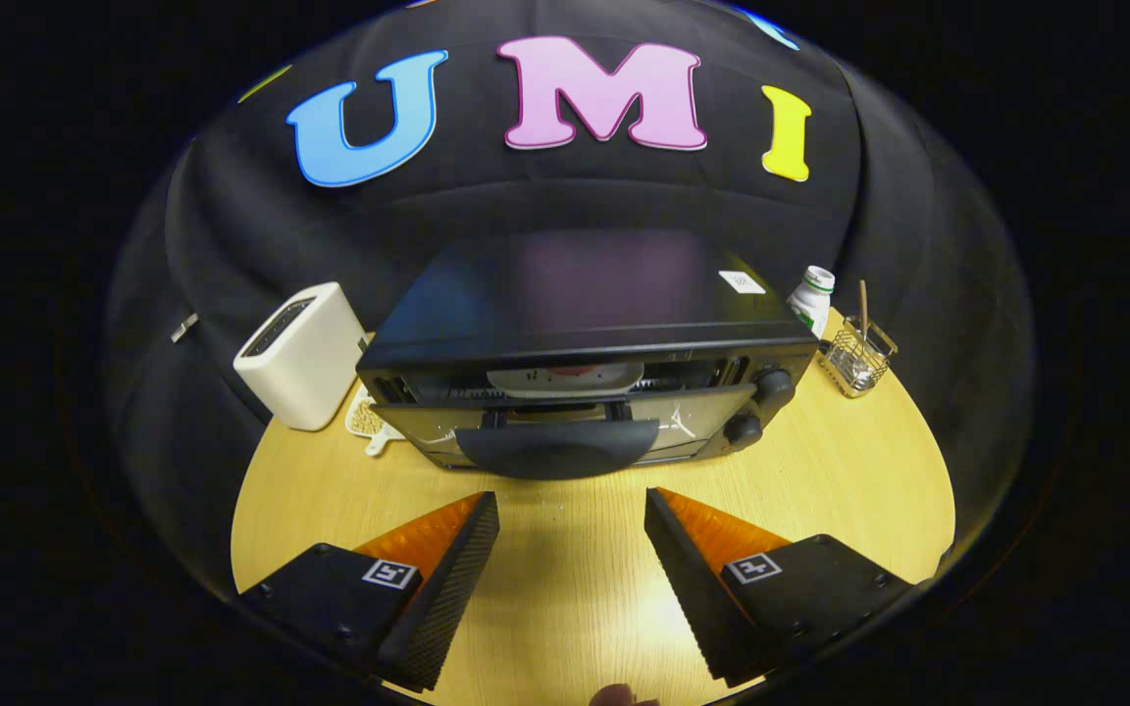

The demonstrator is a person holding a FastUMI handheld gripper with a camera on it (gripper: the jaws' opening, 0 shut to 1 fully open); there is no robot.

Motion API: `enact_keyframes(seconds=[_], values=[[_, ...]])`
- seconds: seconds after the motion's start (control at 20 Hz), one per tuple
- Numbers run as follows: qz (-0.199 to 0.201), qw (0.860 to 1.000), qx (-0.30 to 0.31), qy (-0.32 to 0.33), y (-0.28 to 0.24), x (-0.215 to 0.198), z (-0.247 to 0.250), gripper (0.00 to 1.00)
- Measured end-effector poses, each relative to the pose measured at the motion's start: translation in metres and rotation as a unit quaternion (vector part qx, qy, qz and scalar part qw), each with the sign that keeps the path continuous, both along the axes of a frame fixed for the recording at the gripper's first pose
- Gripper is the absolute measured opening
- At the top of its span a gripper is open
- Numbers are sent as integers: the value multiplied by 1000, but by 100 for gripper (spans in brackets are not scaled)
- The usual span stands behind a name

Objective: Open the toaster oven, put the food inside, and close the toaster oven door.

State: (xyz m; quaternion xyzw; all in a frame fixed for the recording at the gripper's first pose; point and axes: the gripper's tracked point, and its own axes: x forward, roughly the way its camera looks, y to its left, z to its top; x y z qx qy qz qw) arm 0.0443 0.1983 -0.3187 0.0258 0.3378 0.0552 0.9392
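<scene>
**Black toaster oven, door part-open, gripper empty in front of it**

Pale wooden table [820, 471], round-edged, against the dark cloth wall. Toaster oven [585, 333] sits mid-table, far side of the gripper, well beyond the fingertips. Its glass door [565, 417] leans out from the top, neither flat down nor closed; the broad dark handle [557, 448] on it faces the gripper. Through the gap above the door a light plate [565, 378] with something red on it rests inside the oven; what the food is cannot be told. Two round knobs [759, 407] stand one above the other at the oven's right end.

Gripper [572, 510] is low over the table, near side, fingers spread wide with bare wood between them, gripping nothing and touching nothing.

Left of the oven: a cream slot toaster [302, 355], upright, close by the oven's left corner. Between the two, a small white dish [367, 420] holding pale bits, partly hidden. Right of the oven, far side: a white bottle [810, 299] with a green-banded cap, and just beside it a wire holder [857, 358] with a stick standing in it.
</scene>
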Motion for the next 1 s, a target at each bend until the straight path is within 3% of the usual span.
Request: enact_keyframes(seconds=[0.45, 1.0], values=[[-5, 994, 11, -110, -44, -7, 84, 98], [-17, 966, 17, -257, -157, -46, 215, 97]])
